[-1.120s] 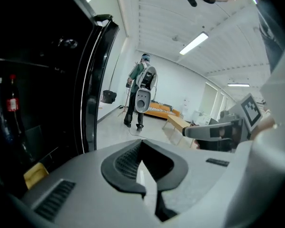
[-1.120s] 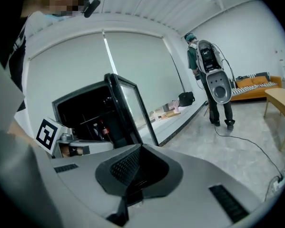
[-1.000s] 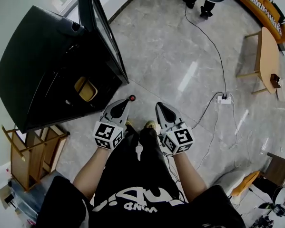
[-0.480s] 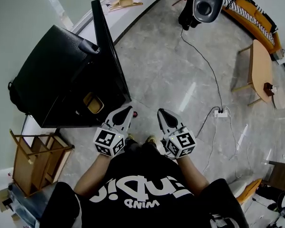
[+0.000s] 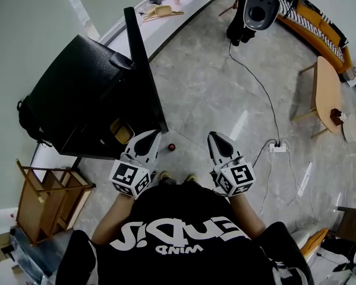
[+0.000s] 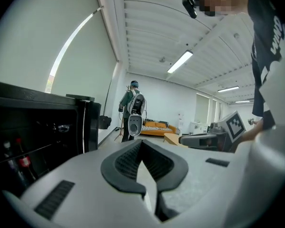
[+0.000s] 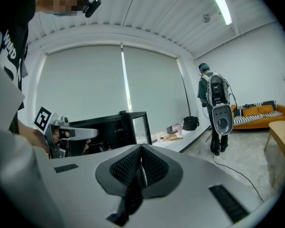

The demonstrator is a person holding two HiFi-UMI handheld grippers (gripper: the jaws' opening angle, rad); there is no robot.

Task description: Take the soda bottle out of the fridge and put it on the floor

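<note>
The soda bottle [image 5: 172, 146] stands on the grey floor, seen from above as a small red cap, just past the open door [image 5: 147, 76] of the black fridge [image 5: 82, 94]. My left gripper [image 5: 148, 140] hangs shut and empty above the floor, left of the bottle. My right gripper [image 5: 216, 139] is shut and empty to the bottle's right. In the left gripper view the pads [image 6: 132, 159] meet at the tip, and red-capped bottles [image 6: 22, 162] show inside the dark fridge. In the right gripper view the closed jaws point toward the fridge [image 7: 111, 129].
A wooden rack [image 5: 47, 198] stands at the lower left. A power strip [image 5: 277, 148] with a long cable lies on the floor at the right. A wooden table [image 5: 326, 88] is further right. Another person [image 5: 255, 8] with equipment stands at the far end.
Both grippers have risen away from the floor, still shut and empty. The bottle stays on the floor and looks smaller below them.
</note>
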